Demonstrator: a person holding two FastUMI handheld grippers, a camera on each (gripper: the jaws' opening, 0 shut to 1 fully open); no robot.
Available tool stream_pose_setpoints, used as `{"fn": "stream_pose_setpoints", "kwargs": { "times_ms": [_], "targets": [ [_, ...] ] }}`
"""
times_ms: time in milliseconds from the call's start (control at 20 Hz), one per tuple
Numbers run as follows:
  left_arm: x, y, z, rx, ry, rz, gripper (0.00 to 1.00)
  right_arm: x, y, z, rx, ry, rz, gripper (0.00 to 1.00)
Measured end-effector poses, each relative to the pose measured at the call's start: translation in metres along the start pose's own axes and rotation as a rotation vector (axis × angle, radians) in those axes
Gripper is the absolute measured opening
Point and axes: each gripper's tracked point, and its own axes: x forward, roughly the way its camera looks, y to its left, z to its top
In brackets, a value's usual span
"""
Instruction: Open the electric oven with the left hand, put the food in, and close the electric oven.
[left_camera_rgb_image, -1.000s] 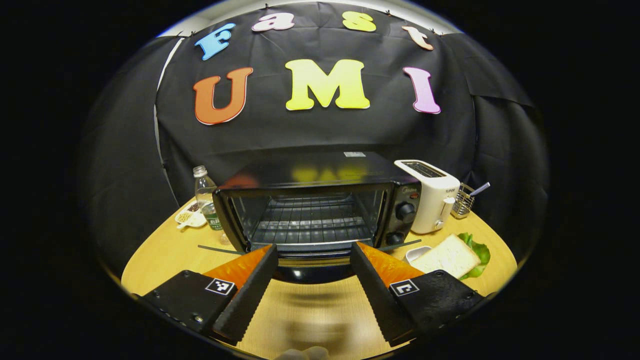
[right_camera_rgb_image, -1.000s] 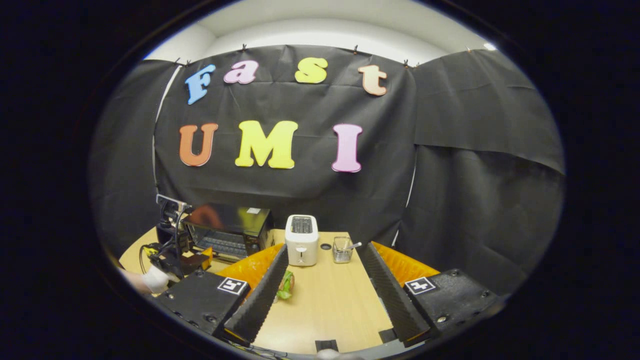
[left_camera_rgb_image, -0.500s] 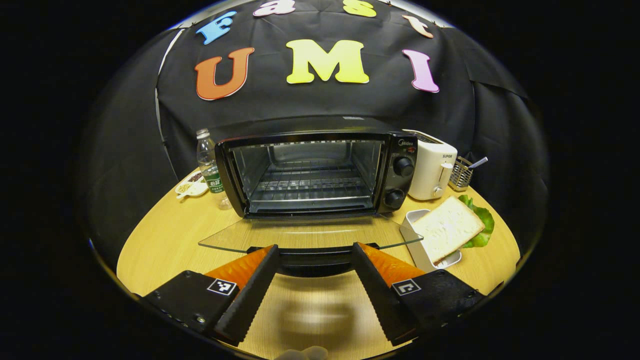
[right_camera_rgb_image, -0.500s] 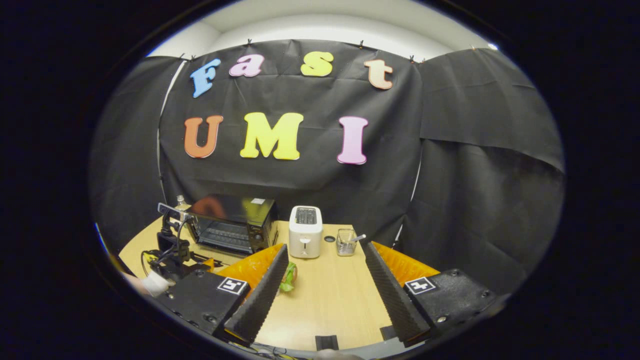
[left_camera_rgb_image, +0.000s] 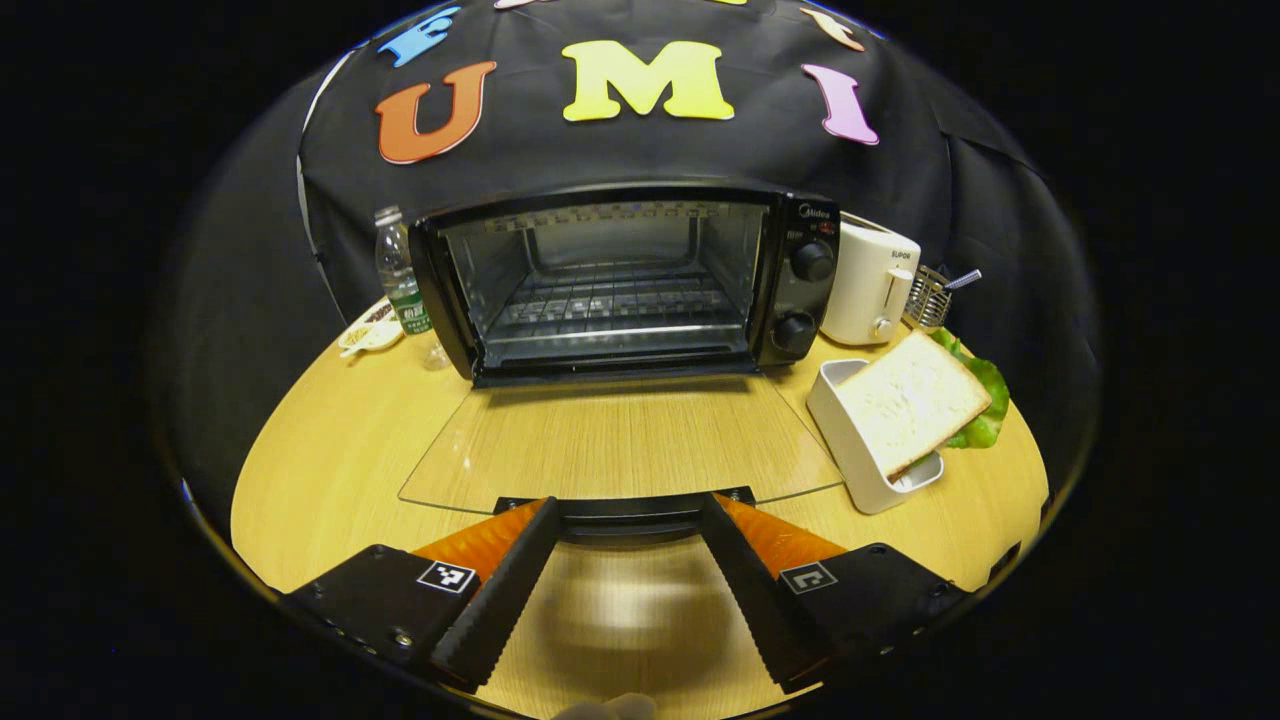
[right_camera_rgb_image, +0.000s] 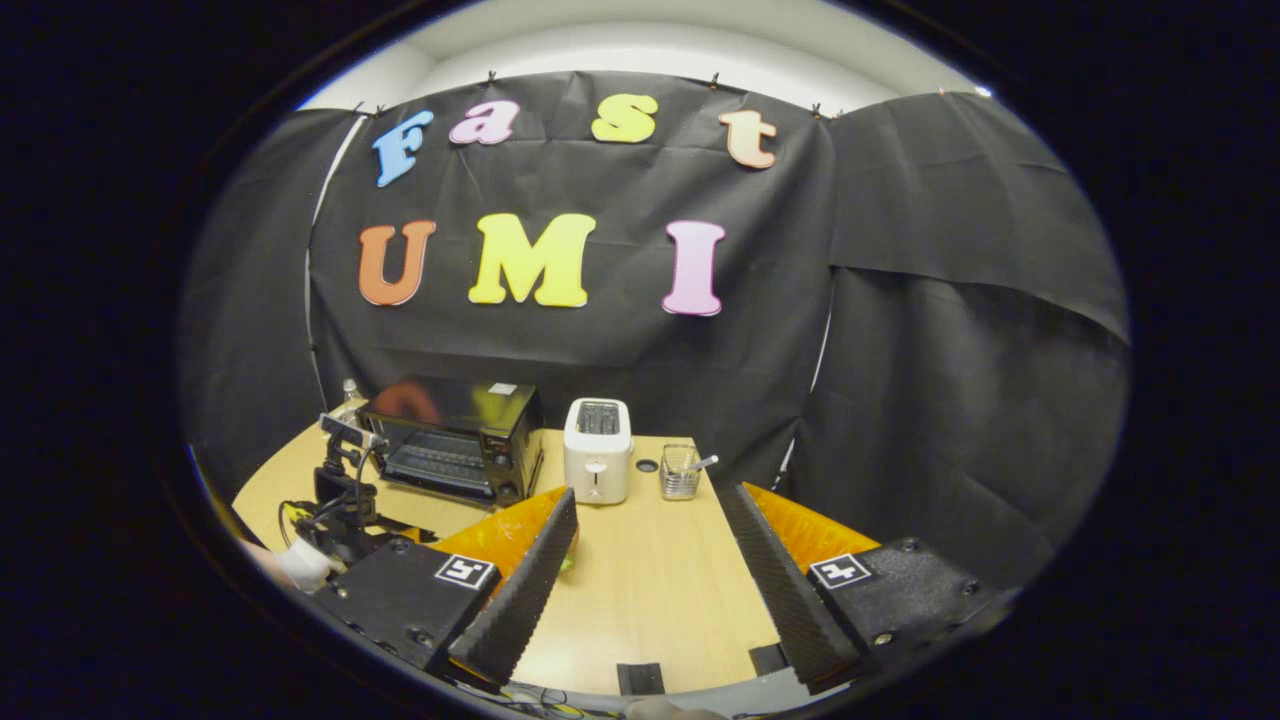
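Left gripper (left_camera_rgb_image: 625, 520): jaws apart, one on each side of the door's dark handle bar (left_camera_rgb_image: 625, 512); whether they touch it cannot be told. In the right gripper view it shows at the table's left edge (right_camera_rgb_image: 350, 500), held by a hand (right_camera_rgb_image: 300, 562).
Right gripper (right_camera_rgb_image: 645, 520): jaws wide apart with nothing between them, over bare wood near the table's front edge.
Electric oven (left_camera_rgb_image: 630, 280): black, standing toward the back of the table (left_camera_rgb_image: 330, 450), left of centre; two knobs on its right panel.
Oven door (left_camera_rgb_image: 620, 440): glass, swung fully down and lying flat in front of the oven mouth, the wood visible through it.
Oven inside: a wire rack (left_camera_rgb_image: 615, 305), nothing on it.
Food: a slice of white bread (left_camera_rgb_image: 915, 400) lying tilted across a white dish (left_camera_rgb_image: 850, 440), a green lettuce leaf (left_camera_rgb_image: 985, 410) under its far side; near the table's right edge, just right of the open door.
Toaster (left_camera_rgb_image: 870, 280): white, just beside the oven's right side, toward the back edge.
Wire holder (left_camera_rgb_image: 930, 300): right of the toaster, a utensil sticking out of it.
Water bottle (left_camera_rgb_image: 398, 275): upright at the oven's left rear corner.
Small white dish (left_camera_rgb_image: 368, 335): near the table's left back edge, by the bottle; contents too small to tell.
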Motion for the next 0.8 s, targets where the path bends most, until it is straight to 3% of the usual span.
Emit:
{"fn": "stream_pose_setpoints", "kwargs": {
  "times_ms": [200, 450, 600, 650, 700, 750, 800],
  "targets": [
    [0.011, -0.003, -0.016, -0.011, 0.064, -0.004, 0.95, 0.002, 0.000, -0.008, -0.005, 0.016, 0.002, 1.00],
    [-0.001, 0.004, -0.010, -0.001, 0.016, 0.008, 0.95, 0.012, 0.003, -0.017, 0.020, 0.022, 0.029, 0.99],
    [-0.028, 0.012, 0.002, -0.017, -0.062, 0.005, 1.00, 0.030, 0.011, -0.030, 0.035, 0.037, 0.060, 1.00],
    [-0.040, 0.016, 0.006, -0.026, -0.086, 0.002, 0.88, 0.037, 0.015, -0.035, 0.045, 0.043, 0.079, 0.99],
    [-0.054, 0.021, 0.011, -0.042, -0.115, 0.003, 0.96, 0.046, 0.021, -0.043, 0.056, 0.058, 0.098, 0.99],
    [-0.068, 0.025, 0.016, -0.059, -0.140, 0.002, 0.88, 0.056, 0.028, -0.053, 0.067, 0.074, 0.122, 0.99],
    [-0.083, 0.032, 0.022, -0.073, -0.168, 0.007, 0.96, 0.066, 0.036, -0.063, 0.078, 0.096, 0.146, 0.99]
  ]
}}
